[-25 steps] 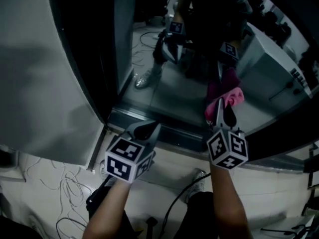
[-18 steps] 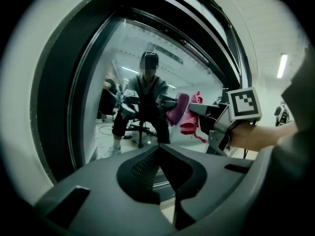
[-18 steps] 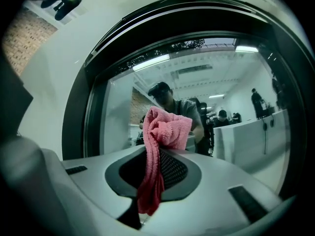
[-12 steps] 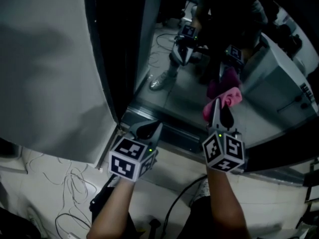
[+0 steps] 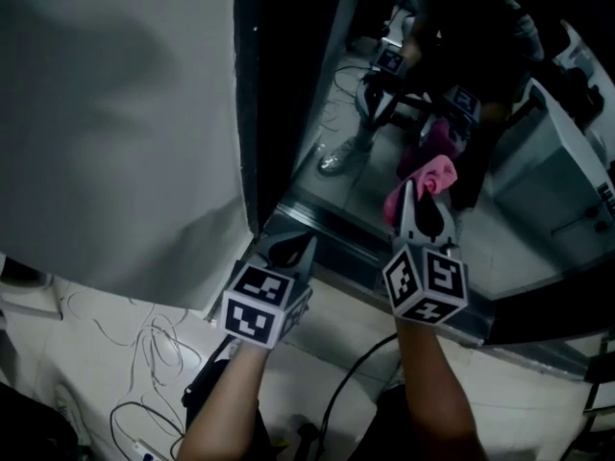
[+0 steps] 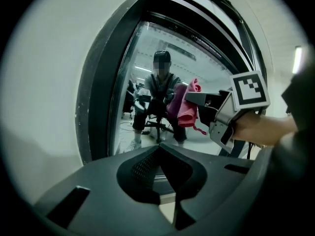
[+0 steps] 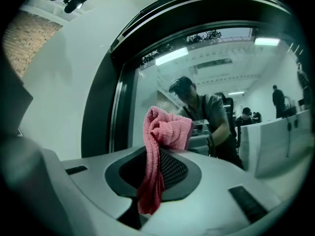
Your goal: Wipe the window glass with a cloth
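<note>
**Pink cloth low on the pane, in our right gripper**

The window glass (image 5: pixel 538 229) is bounded on its left by a dark frame upright (image 5: pixel 279 84), and beyond that by a pale wall (image 5: pixel 115 113). A grey bottom rail (image 5: pixel 365 253) closes it off below. We are working in the lower left part of the pane, close to both edges, and the glass runs open upward and to the right. Under our arms the tiled floor (image 5: pixel 327 325) carries loose cables (image 5: pixel 144 353).

The cloth (image 5: pixel 430 179) is pink and looks like terry. It is bunched into a soft wad above the fingertips, with a tail hanging down between them. Its darker reflection sits right beside it in the glass, so it is at the pane or just short of it — we cannot tell which.

The right gripper (image 5: pixel 418 209) points at the glass, and its fingers (image 7: pixel 172 168) are clamped on the cloth, whose fabric fills the slit between them. The left gripper (image 5: pixel 288 250) sits beside it, lower and nearer the frame corner. Its fingers (image 6: pixel 142 168) are closed together with nothing in them, clear of the glass.
</note>
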{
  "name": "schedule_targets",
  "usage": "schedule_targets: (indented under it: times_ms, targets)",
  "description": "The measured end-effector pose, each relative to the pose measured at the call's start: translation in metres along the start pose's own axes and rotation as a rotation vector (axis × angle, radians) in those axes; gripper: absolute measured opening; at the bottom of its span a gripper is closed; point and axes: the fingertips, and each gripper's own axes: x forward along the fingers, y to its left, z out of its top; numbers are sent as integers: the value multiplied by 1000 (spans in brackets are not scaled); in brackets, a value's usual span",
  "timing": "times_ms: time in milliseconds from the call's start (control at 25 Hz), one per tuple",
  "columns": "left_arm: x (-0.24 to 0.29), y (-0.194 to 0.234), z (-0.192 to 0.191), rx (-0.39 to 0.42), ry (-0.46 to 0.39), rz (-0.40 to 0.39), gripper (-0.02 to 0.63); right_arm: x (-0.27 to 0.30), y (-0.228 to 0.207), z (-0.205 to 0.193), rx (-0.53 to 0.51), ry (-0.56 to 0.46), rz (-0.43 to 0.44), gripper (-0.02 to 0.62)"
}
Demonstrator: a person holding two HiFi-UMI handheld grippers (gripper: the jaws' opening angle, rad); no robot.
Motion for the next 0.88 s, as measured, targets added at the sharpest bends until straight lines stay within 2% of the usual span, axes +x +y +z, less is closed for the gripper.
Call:
schedule_targets:
  times_ms: [200, 480, 880]
  targets:
    - [-9, 19, -9, 1, 20, 34, 2, 23, 38, -6, -12, 16, 56, 52]
    - [-21, 46, -20, 10, 52, 95, 2, 45, 72, -11, -39, 12, 87, 54]
    - [-28, 60, -26, 0, 64, 104, 2, 76, 131, -25, -85, 28, 197, 54]
